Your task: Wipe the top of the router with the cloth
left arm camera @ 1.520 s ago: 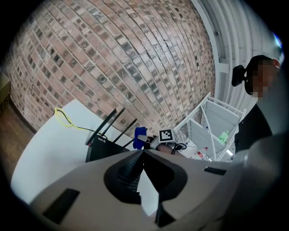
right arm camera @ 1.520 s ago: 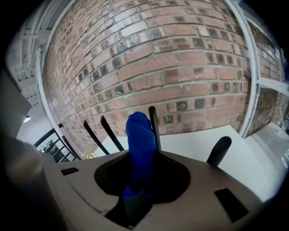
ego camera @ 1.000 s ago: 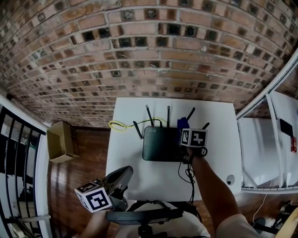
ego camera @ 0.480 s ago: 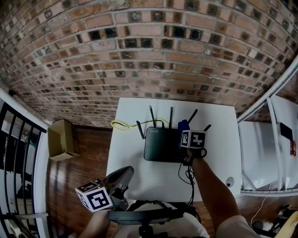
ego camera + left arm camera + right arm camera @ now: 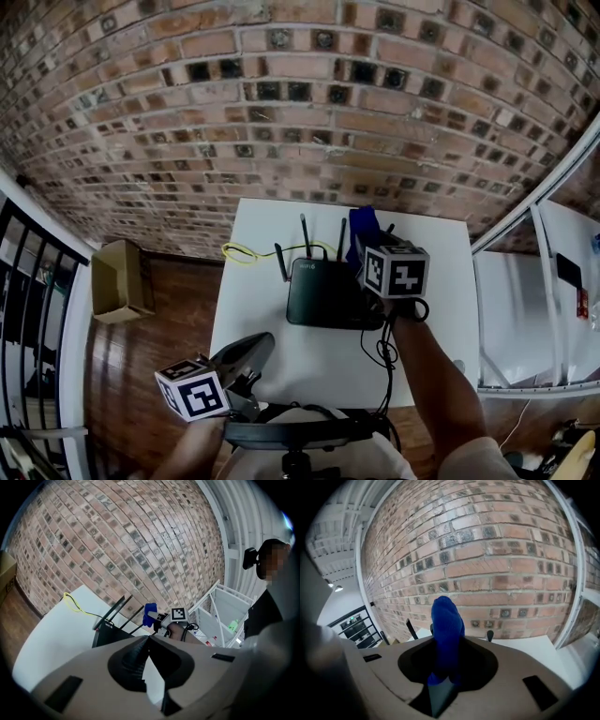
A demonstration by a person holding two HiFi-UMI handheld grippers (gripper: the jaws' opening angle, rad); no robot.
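Right hand-held gripper now raised, blue cloth clamped, above router

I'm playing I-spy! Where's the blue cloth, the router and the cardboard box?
blue cloth (image 5: 446, 634): right gripper view, its upright middle.
router (image 5: 323, 292): head view, flat black top.
cardboard box (image 5: 124, 281): head view, its middle.

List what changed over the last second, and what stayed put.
The right gripper, shut on the blue cloth, rose from the right edge of the router, lifting the cloth up beside the antennas. Nothing was let go. The router, the yellow cable and the shut, empty left gripper stayed as they were.
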